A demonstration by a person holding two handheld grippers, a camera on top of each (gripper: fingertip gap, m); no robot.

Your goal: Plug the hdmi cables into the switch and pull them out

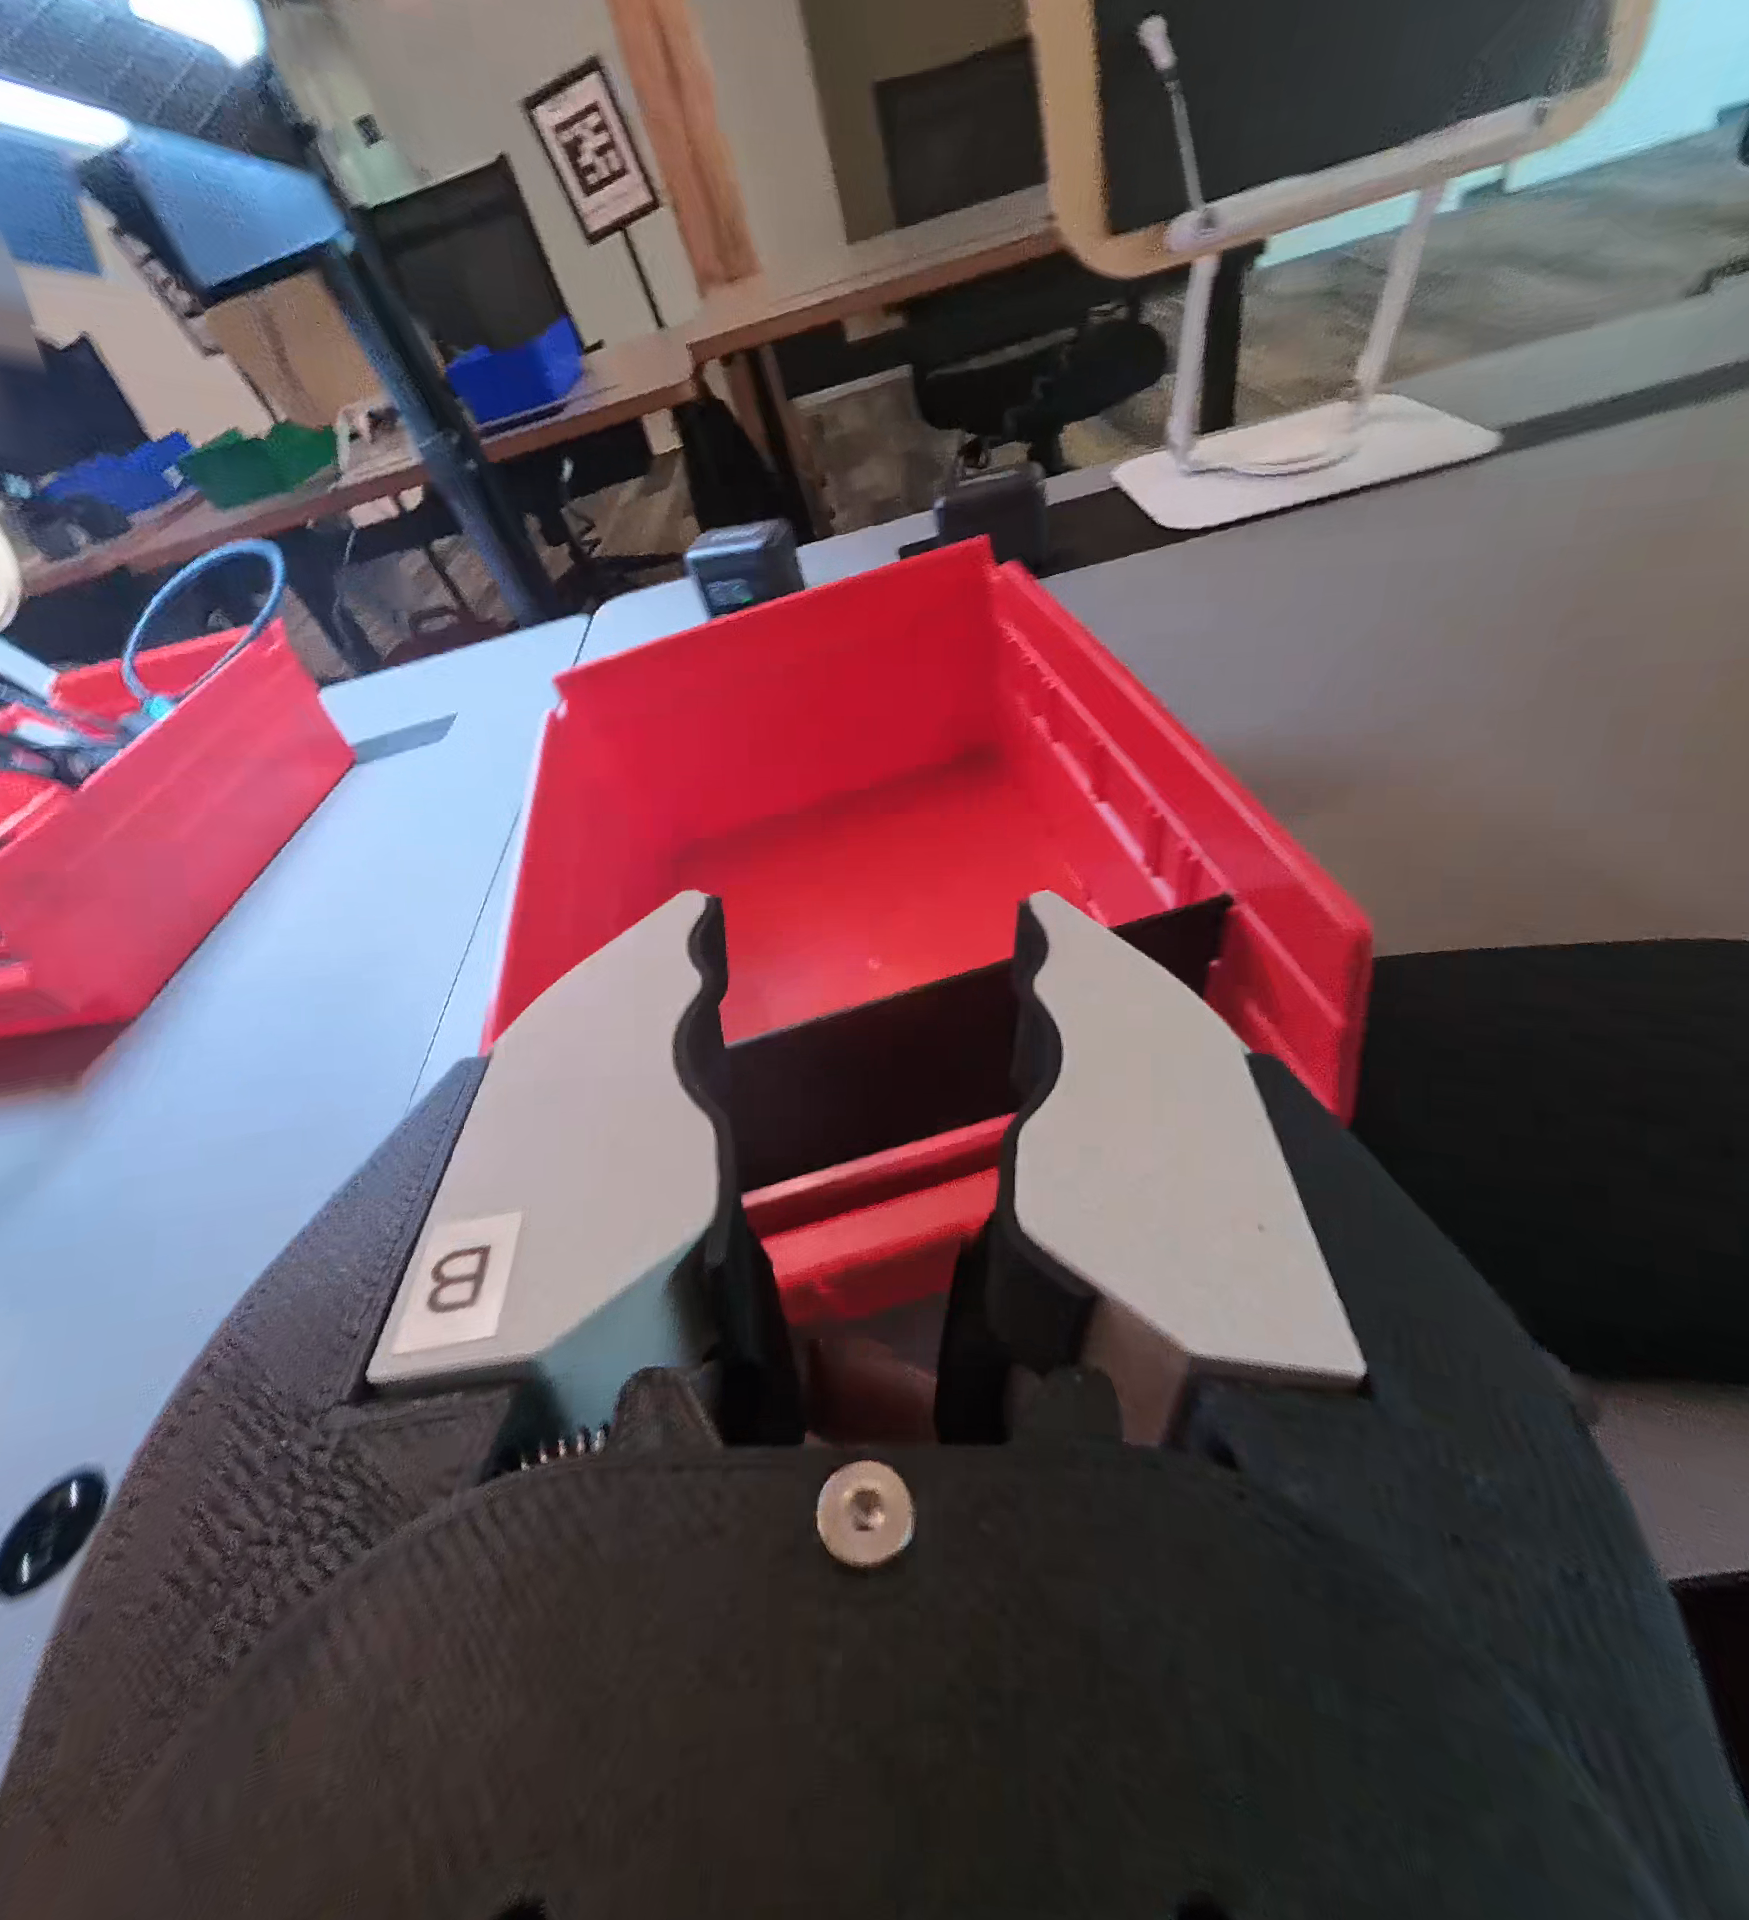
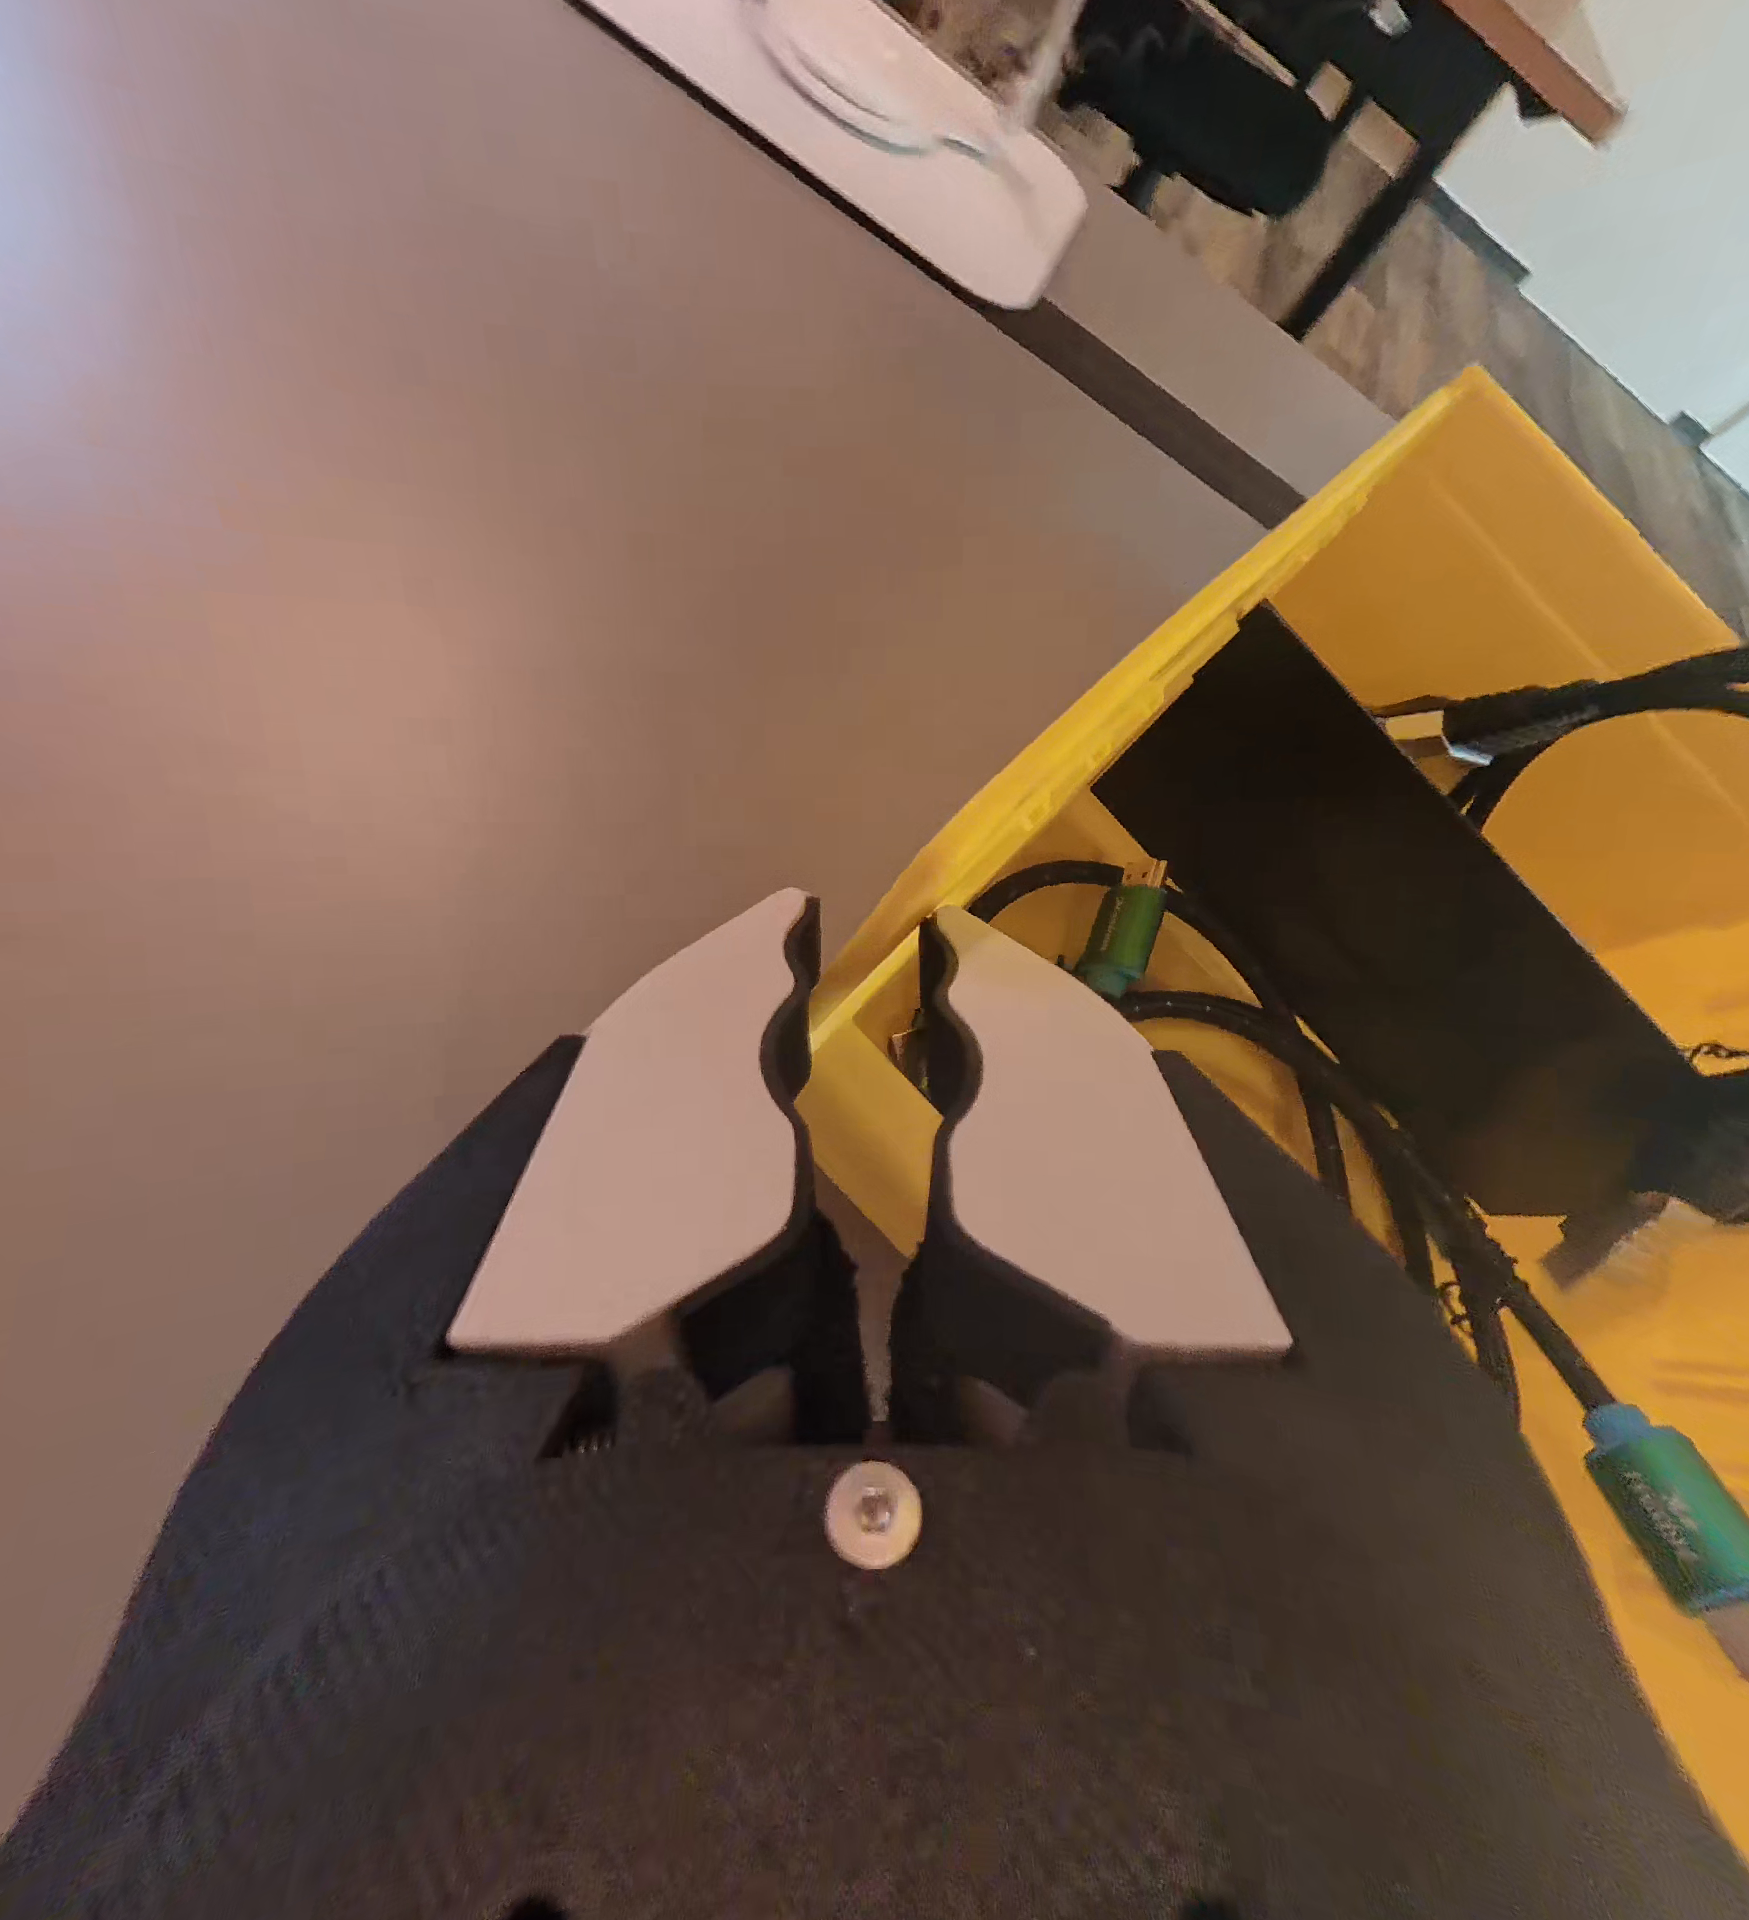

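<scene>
In the right wrist view a yellow bin (image 2: 1535,540) holds several black braided HDMI cables (image 2: 1306,1049). One green-blue plug (image 2: 1121,933) lies near the bin's corner. Another green-blue plug (image 2: 1693,1527) lies at the lower right. A black plug (image 2: 1504,717) lies beyond a black divider (image 2: 1369,894). My right gripper (image 2: 872,920) is closed to a narrow gap on the yellow bin's near corner wall. In the left wrist view my left gripper (image 1: 865,914) is open and empty above a red bin (image 1: 849,707) with a black divider (image 1: 870,1060). I see no switch.
A second red bin (image 1: 153,821) with cables stands at the left. Two small black boxes (image 1: 745,577) stand behind the red bin. A white stand base (image 1: 1306,457) is at the back right, also in the right wrist view (image 2: 911,135). A black object (image 1: 1618,1143) lies right of the bin.
</scene>
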